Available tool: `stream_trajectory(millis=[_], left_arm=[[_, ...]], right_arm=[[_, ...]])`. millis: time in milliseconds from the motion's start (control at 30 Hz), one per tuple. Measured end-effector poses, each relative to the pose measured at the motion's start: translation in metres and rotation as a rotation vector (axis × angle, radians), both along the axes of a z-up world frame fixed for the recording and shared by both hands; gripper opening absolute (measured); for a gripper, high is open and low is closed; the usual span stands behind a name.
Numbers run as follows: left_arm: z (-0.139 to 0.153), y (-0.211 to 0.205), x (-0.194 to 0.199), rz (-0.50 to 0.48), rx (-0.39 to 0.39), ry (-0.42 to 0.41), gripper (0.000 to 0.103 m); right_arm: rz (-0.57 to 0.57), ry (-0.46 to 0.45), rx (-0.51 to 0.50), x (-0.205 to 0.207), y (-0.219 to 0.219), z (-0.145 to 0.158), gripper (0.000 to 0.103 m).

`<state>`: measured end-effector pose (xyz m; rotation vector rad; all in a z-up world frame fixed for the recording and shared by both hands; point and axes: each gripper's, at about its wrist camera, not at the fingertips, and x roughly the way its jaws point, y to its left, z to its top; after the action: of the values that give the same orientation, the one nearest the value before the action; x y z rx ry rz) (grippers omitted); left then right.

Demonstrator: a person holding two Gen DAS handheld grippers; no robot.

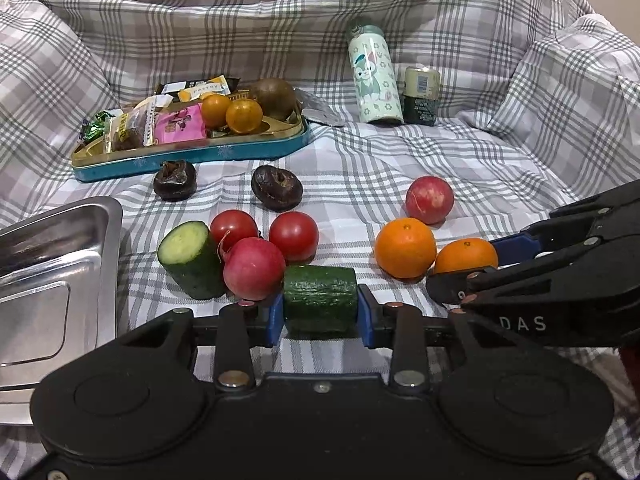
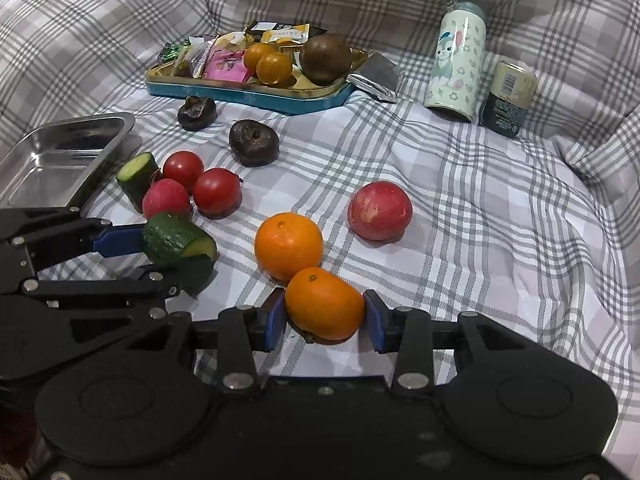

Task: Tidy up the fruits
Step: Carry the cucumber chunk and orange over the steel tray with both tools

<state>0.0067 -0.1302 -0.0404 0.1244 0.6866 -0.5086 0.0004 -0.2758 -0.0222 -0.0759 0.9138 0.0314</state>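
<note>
"DAS" is showing in pale letters on the right gripper (image 1: 476, 268) at the right edge of the left wrist view; "PASTRY" is reading on a snack wrapper (image 1: 204, 89) in the blue tin (image 1: 192, 156), upper left. The can (image 1: 421, 96) label is staying too small to read. The left gripper (image 1: 320, 314) is clamping a cucumber piece (image 1: 320, 298), bottom centre. The right gripper is pinching a mandarin (image 2: 323, 304); the steel tray (image 1: 48, 280) is being cut off at left.

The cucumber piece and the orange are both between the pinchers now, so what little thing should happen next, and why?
Probably lift the cucumber piece a little and carry it toward the steel tray. The left gripper already has its blue pads against both ends, and the tray sits empty close by on that side. The right gripper is closed on an orange, which can follow.
</note>
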Motion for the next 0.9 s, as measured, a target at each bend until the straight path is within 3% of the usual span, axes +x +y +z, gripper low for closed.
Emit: stream_trajectory(millis=[300,567,733,900], left_arm=[[0.019,0.017,-0.004,0.056,-0.098,-0.076,0.044],[0.052,0.045,-0.001,0.194,-0.133,-0.154,0.044],[0.067,0.08,0.001,0.315,-0.1,-0.199,0.044],[0.076,0.117,0.002,0.439,-0.058,-0.228,0.044]], right_arm=[[-0.032,-0.043,0.024,-0.002,-0.006,0.008,0.041],[-0.076,-0.249,0.137,-0.009,-0.003,0.036,0.041],[0.022,-0.334,0.148,-0.011,0.034,0.043,0.041],[0.145,-0.334,0.199,-0.012,0.075,0.048,0.041]])
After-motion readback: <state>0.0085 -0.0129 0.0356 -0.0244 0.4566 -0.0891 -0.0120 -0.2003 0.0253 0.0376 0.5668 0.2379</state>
